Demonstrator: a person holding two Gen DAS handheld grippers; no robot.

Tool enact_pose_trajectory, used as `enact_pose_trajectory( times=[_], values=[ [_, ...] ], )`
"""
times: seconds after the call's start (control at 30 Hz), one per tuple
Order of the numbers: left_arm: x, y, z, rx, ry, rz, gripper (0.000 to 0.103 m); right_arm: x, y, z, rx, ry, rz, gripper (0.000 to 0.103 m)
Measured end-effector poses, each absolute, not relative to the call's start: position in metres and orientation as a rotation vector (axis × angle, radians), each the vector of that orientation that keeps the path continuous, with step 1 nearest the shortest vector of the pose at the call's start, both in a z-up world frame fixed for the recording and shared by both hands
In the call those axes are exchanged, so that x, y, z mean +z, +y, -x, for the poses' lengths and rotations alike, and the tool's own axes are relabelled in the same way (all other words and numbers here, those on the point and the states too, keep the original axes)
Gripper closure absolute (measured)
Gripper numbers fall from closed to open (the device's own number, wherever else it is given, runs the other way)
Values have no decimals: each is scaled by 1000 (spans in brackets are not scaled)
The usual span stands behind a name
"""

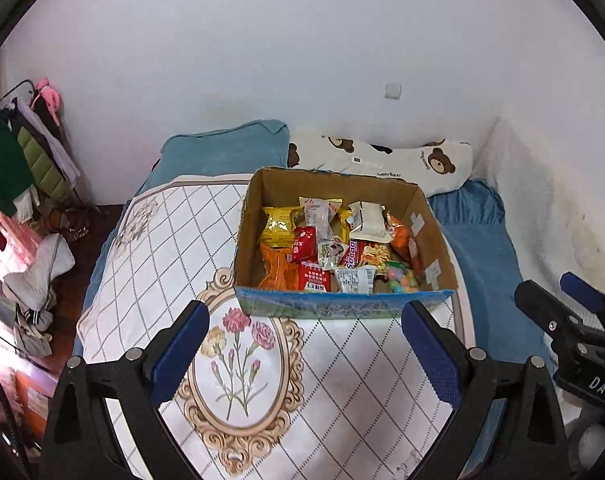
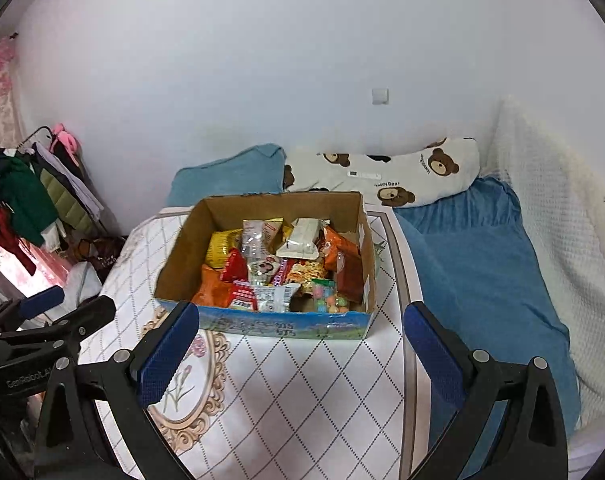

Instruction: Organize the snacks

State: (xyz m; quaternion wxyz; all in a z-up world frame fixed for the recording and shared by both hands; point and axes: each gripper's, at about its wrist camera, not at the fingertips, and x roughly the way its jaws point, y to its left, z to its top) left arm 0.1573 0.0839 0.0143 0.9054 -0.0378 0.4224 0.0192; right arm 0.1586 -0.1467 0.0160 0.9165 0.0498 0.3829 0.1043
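Note:
An open cardboard box (image 1: 438, 236) with a blue printed front stands on a white quilted mat with a flower print (image 1: 238, 344). It holds several snack packets (image 1: 326, 252) in yellow, orange, red and white, piled loosely. The box also shows in the right wrist view (image 2: 182, 256), with the snacks (image 2: 278, 268) inside. My left gripper (image 1: 306, 316) is open and empty, just in front of the box. My right gripper (image 2: 302, 320) is open and empty, also just short of the box front. The right gripper shows at the right edge of the left view (image 1: 574, 320).
The mat lies on a bed with a blue sheet (image 2: 470, 280). A blue pillow (image 1: 230, 152) and a bear-print pillow (image 1: 414, 160) lie behind the box against the white wall. A clothes rack (image 1: 26, 160) stands at the left. A white blanket (image 2: 562, 240) lines the right wall.

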Motion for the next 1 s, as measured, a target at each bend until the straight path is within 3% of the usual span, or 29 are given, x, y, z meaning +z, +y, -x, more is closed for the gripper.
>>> enact_pose_trajectory(
  times=[0.67,1.0],
  values=[
    [34,77,-112,65,809,32,5,53,-154,-105,214,731,-23,0],
    [17,81,-136,81,811,40,1,27,-152,-131,173,746,-15,0]
  ],
)
